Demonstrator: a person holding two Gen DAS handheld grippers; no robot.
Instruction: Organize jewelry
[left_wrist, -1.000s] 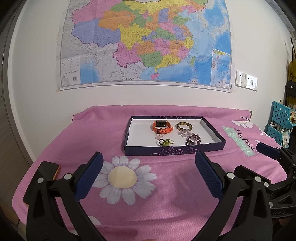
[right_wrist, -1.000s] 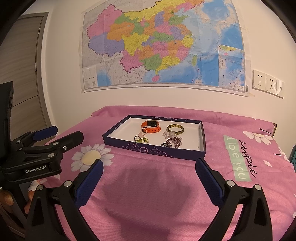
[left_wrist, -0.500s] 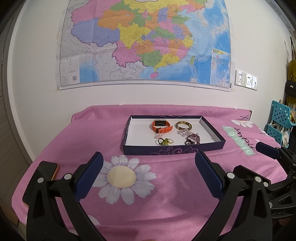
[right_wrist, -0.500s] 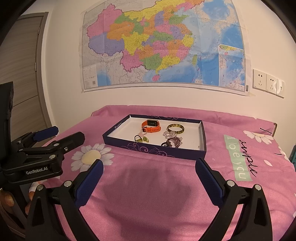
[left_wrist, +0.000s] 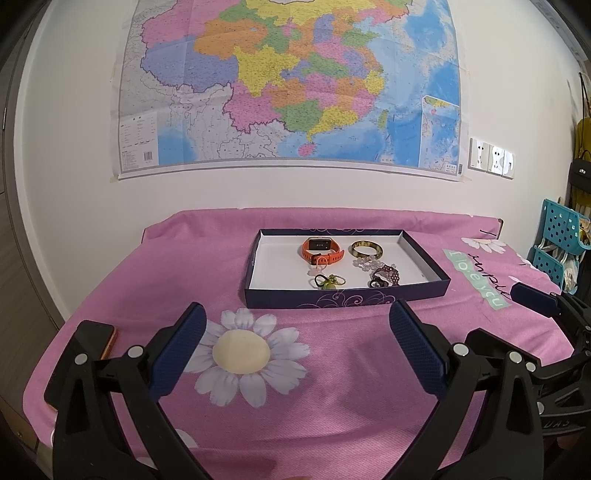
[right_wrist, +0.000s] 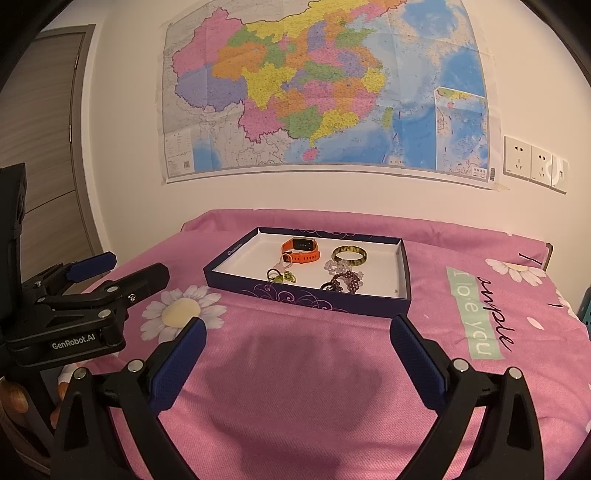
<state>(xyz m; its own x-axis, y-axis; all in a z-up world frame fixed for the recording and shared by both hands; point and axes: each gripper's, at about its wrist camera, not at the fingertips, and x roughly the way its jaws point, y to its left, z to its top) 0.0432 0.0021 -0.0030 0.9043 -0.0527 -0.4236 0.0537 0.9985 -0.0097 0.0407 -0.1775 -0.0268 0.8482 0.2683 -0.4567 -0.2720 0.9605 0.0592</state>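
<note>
Pink floral cloth (left_wrist: 332, 406) bare beneath both tongs. Left gripper (left_wrist: 297, 314) and right gripper (right_wrist: 298, 328) gape wide, empty; jewelry tray (right_wrist: 404, 273) well ahead, probably staged for approach.

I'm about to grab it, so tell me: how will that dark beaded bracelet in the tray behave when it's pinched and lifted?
The beaded bracelet lies slumped in an uneven heap, so it will probably hang limp. Its rounded beads may slip between the pads. It touches the pale beads, which might drag along.
</note>
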